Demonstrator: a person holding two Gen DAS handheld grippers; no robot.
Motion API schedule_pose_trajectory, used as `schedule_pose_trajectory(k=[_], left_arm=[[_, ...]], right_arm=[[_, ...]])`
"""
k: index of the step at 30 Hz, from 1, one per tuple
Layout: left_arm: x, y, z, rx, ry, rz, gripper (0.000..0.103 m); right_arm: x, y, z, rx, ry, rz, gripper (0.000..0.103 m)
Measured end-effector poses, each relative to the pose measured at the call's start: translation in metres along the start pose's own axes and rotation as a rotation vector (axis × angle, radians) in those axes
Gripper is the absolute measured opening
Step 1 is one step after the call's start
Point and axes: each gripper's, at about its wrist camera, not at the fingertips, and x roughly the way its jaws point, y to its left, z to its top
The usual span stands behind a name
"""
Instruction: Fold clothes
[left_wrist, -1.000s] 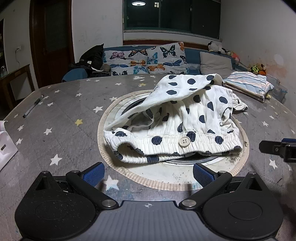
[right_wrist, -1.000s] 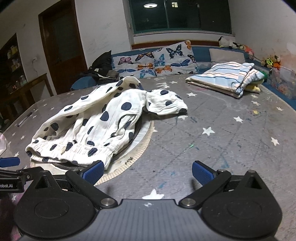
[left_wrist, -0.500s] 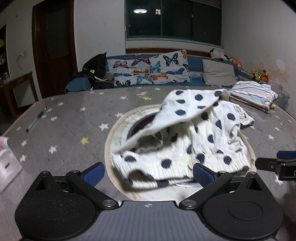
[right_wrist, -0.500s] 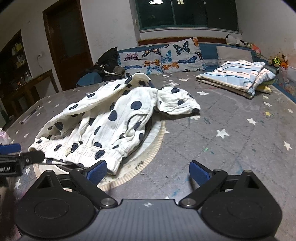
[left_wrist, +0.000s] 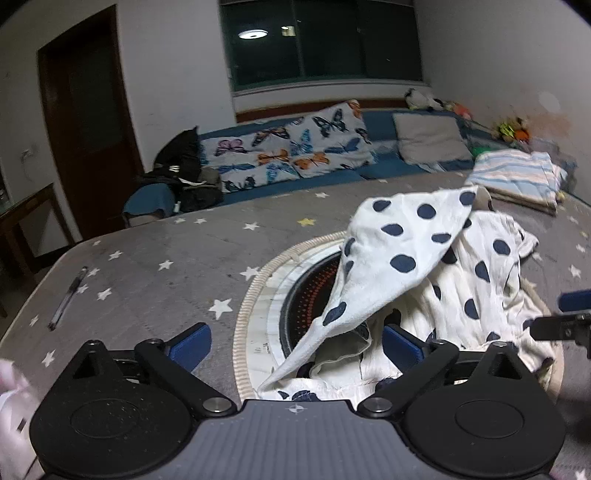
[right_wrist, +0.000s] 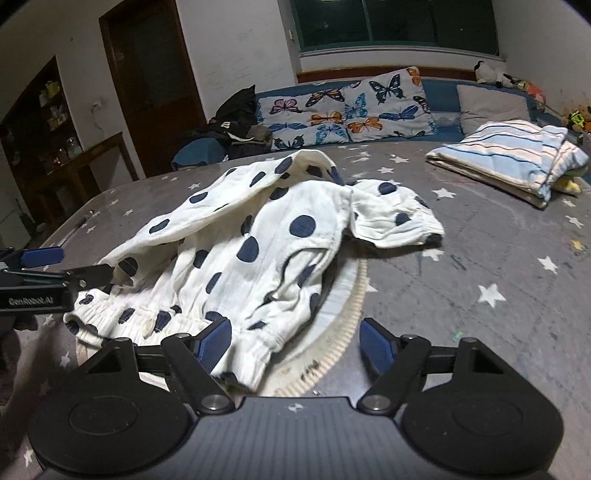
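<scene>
Both tools are spread wide, nothing pinched yet: left tool (left_wrist: 291, 341) sits right at the open hem of the white navy-dotted cotton top (right_wrist: 258, 254), right tool (right_wrist: 295, 341) straddles its elastic hem corner. It's bunched just ahead on the grey star-print counter (right_wrist: 480, 266), so I reckon I'm lining up corners.

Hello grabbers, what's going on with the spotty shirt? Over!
Left gripper open at spotty shirt's hem. Right gripper open at hem too. Shirt crumpled, unfolded. Nothing in the way.
</scene>
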Motion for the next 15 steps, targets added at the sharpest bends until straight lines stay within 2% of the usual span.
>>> schedule_pose_trajectory(k=[4, 7, 8, 9, 10, 12, 15], left_arm=[[0.014, 0.001, -0.002, 0.008, 0.039, -0.047, 0.082], [0.020, 0.004, -0.003, -0.001, 0.064, -0.087, 0.066], [0.020, 0.004, -0.004, -0.005, 0.072, -0.105, 0.055], [0.020, 0.005, -0.005, -0.009, 0.079, -0.122, 0.045], [0.020, 0.005, -0.006, -0.014, 0.087, -0.139, 0.040], [0.018, 0.006, -0.007, -0.026, 0.094, -0.164, 0.023], [0.011, 0.008, -0.008, -0.047, 0.098, -0.192, 0.011]], right_arm=[[0.012, 0.004, 0.004, -0.006, 0.021, 0.029, 0.068], [0.018, 0.007, 0.005, -0.009, 0.038, 0.047, 0.059], [0.019, 0.008, 0.004, -0.010, 0.042, 0.053, 0.056], [0.020, 0.009, 0.004, -0.009, 0.047, 0.059, 0.051], [0.020, 0.009, 0.003, -0.006, 0.052, 0.065, 0.048], [0.020, 0.009, 0.002, -0.003, 0.057, 0.076, 0.035], [0.016, 0.011, 0.000, -0.006, 0.053, 0.097, 0.021]])
